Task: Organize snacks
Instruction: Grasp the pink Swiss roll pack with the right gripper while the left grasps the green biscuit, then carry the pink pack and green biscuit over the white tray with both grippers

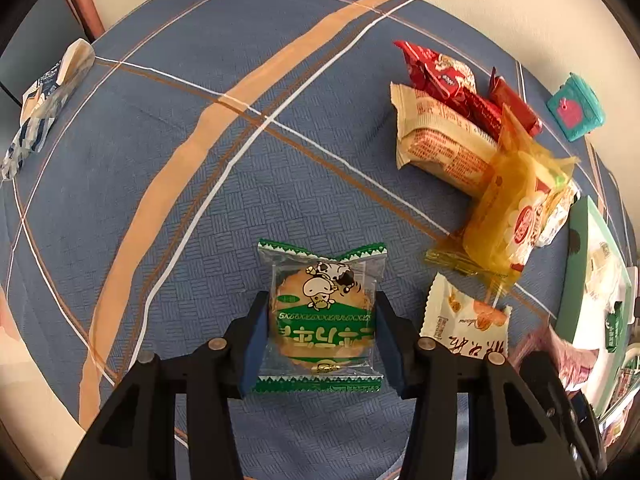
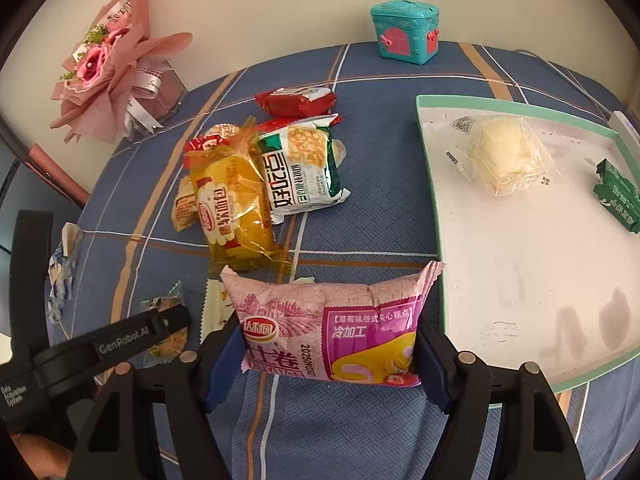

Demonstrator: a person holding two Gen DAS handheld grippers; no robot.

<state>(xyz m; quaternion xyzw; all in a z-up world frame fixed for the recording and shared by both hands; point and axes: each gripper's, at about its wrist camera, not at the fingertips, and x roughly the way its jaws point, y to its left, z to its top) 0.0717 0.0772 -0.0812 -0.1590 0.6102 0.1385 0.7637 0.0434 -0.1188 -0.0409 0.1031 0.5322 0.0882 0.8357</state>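
Left gripper [image 1: 320, 336] closed onto a clear green-edged round rice-cracker packet [image 1: 322, 316] over the blue plaid tablecloth [image 1: 160, 200], right gripper [image 2: 330, 344] clamped on a pink strawberry roll-cake bag [image 2: 332, 328] just beside the white green-rimmed tray [image 2: 520, 260].

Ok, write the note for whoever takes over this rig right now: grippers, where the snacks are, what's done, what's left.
Left gripper: shut on the green cookie packet, above the tablecloth.
Right gripper: shut on the pink cake roll packet, just left of the white tray.
Done: clear-wrapped bun and a small green packet lie in the tray.
Left: both held packets, plus the pile: yellow cake packet, white-green cracker packet, red packet.
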